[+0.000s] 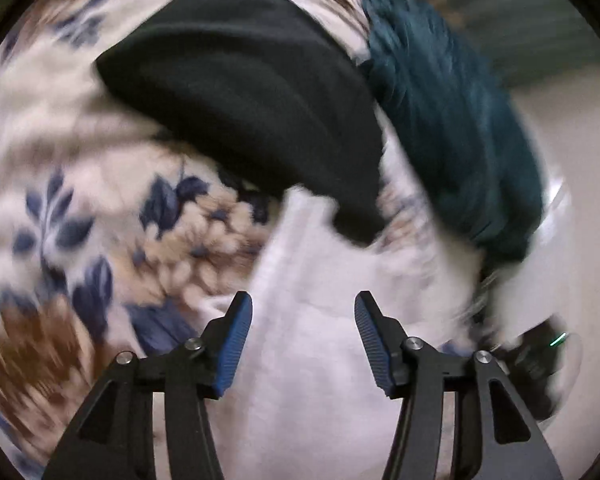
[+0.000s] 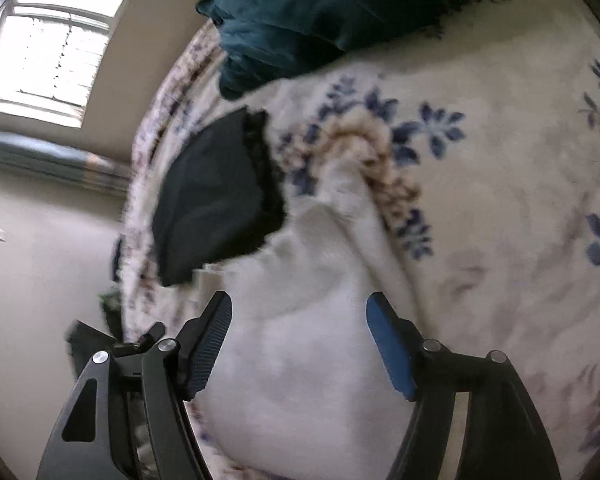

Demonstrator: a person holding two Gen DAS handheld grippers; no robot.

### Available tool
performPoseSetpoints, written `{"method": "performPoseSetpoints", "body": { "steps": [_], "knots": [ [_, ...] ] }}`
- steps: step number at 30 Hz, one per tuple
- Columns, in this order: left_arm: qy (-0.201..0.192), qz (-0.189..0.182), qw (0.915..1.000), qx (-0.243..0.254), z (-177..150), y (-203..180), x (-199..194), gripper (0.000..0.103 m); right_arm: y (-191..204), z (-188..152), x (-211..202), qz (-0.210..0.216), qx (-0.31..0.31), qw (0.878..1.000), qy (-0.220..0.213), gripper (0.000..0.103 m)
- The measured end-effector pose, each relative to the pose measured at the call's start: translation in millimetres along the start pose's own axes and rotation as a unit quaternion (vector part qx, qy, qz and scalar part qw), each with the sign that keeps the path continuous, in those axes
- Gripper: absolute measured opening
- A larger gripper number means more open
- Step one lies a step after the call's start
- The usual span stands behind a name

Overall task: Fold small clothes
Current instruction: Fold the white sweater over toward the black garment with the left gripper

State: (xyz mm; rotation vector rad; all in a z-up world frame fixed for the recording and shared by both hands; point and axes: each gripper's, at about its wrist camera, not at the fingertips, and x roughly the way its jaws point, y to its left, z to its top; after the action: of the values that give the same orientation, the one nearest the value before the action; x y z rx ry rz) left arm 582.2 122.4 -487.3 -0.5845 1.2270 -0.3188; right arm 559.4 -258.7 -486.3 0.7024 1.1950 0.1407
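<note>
White garment (image 1: 312, 320) lying between my spread left gripper (image 1: 303, 310) fingers; right gripper (image 2: 299, 312) likewise gaping over it; black garment (image 1: 252, 100) ahead.

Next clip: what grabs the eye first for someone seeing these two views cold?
The black garment lies dark against the floral blanket, with a teal cloth bunched beside it. Nearer, a white garment fills the gap between the open fingers of the left gripper and right gripper.

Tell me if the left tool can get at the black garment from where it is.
Probably yes. The left tool is open over the white cloth, and the black garment lies just ahead on the floral blanket, uncovered.
</note>
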Motion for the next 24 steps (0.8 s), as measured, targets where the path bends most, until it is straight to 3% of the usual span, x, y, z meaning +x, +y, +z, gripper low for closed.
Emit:
{"method": "performPoseSetpoints", "body": {
  "steps": [3, 4, 5, 6, 9, 15, 19, 22, 24],
  "knots": [
    [0.026, 0.047, 0.9973, 0.05, 9.4, -11.5, 30.6, 0.048, -6.7, 5.6, 22.9, -0.022, -0.006, 1.0, 0.012, 0.069],
    [0.024, 0.056, 0.9962, 0.061, 13.7, -14.7, 38.5, 0.032, -6.0, 5.8, 28.3, -0.026, -0.013, 1.0, 0.012, 0.064],
    [0.021, 0.049, 0.9956, 0.076, 17.2, -18.7, 44.9, 0.009, -4.1, 6.9, 35.2, -0.028, -0.023, 0.999, 0.013, 0.039],
    [0.023, 0.051, 0.9949, 0.083, 20.6, -20.9, 48.5, 0.009, -0.2, 7.2, 43.8, -0.037, -0.036, 0.998, 0.024, 0.014],
    [0.01, 0.042, 0.9937, 0.103, 24.5, -24.2, 41.0, 0.009, 8.9, 5.4, 47.7, -0.045, -0.063, 0.997, 0.026, 0.008],
    [-0.009, 0.03, 0.9941, 0.104, 32.4, -23.2, 29.1, 0.009, 5.1, 7.0, 9.1, -0.044, -0.05, 0.997, -0.049, 0.004],
    [-0.009, 0.024, 0.9939, 0.107, 46.1, -25.1, 40.3, 0.009, 1.9, 14.5, -5.9, -0.067, -0.042, 0.993, -0.09, 0.003],
    [0.021, 0.043, 0.9927, 0.11, 51.2, -18.3, 66.4, 0.011, -0.5, 18.7, 9.1, -0.096, -0.055, 0.991, -0.078, 0.003],
    [0.057, 0.027, 0.9952, 0.076, 52.6, -3.4, 75.8, 0.015, -5.4, 21.2, 29.7, -0.093, -0.048, 0.994, -0.027, 0.004]
  ]
}}
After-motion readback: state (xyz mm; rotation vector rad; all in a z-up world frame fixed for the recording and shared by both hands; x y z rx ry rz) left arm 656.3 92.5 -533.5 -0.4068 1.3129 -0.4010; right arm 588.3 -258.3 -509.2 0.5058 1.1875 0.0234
